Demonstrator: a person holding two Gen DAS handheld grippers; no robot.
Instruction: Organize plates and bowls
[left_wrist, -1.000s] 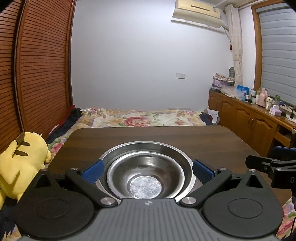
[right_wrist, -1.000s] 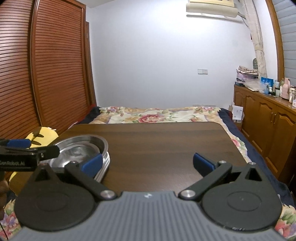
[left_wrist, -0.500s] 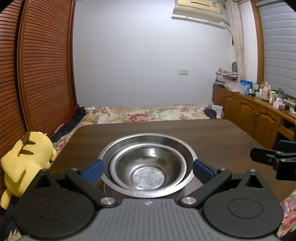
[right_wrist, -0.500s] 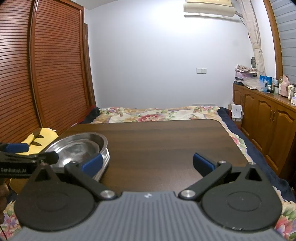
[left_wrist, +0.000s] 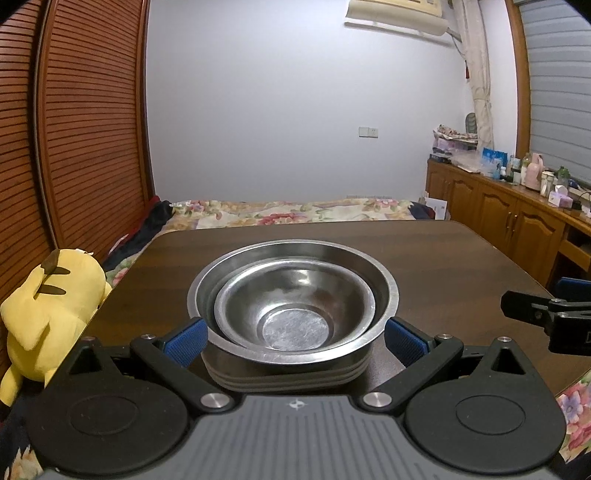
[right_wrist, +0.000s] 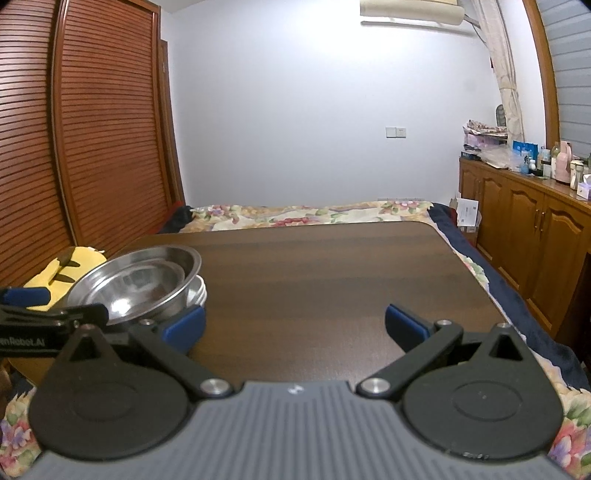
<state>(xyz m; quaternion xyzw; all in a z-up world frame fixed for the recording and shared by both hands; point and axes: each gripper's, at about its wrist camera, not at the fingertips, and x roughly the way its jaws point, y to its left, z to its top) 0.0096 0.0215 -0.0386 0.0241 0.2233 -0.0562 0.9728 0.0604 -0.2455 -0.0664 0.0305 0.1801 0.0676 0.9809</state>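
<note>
A small steel bowl (left_wrist: 295, 314) sits nested inside a larger steel bowl (left_wrist: 295, 254), and both rest on a low stack of steel plates (left_wrist: 288, 374) near the table's left front. My left gripper (left_wrist: 295, 341) is open, its blue pads either side of the stack and apart from it. In the right wrist view the same bowls (right_wrist: 136, 288) stand at the left, with the left gripper (right_wrist: 48, 314) in front of them. My right gripper (right_wrist: 295, 326) is open over bare table, nothing between its fingers; it also shows at the left wrist view's right edge (left_wrist: 546, 317).
The dark wooden table (right_wrist: 332, 266) stretches ahead and to the right. A yellow plush toy (left_wrist: 48, 306) lies off its left edge. A flowered bed (left_wrist: 295, 214) is behind, louvred wardrobe doors (left_wrist: 74, 129) at left, a cluttered wooden sideboard (left_wrist: 517, 218) at right.
My left gripper has dropped lower, so the bowls now show from nearer table level and the sides of the plates beneath have come into view. The right gripper has barely moved.
</note>
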